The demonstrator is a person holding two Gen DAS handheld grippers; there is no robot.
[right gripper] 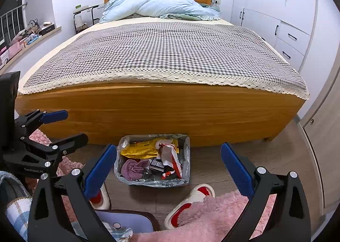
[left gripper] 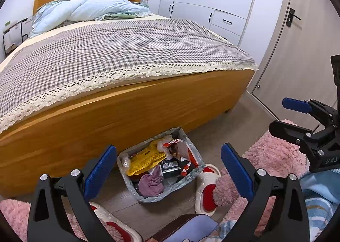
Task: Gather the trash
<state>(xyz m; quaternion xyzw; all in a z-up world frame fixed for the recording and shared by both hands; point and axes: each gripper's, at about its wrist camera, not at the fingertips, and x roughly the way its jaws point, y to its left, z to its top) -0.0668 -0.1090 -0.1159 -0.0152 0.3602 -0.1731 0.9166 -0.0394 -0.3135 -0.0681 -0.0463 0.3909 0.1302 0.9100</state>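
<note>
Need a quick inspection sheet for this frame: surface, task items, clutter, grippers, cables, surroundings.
Surface: wood-look floor, pink fluffy rug on part of it.
Job's things: bag-lined trash bin on the floor at the foot of the bed, already holding a yellow wrapper, a red-and-white wrapper and a purple cloth.
Clutter: two red-and-white slippers near the bin, one partly under the rug.
Grippers: left gripper open, empty; right gripper open, empty; both above the bin.
Cables: nothing seen.
Surroundings: checked bedspread, blue pillows, white wardrobe, door.
</note>
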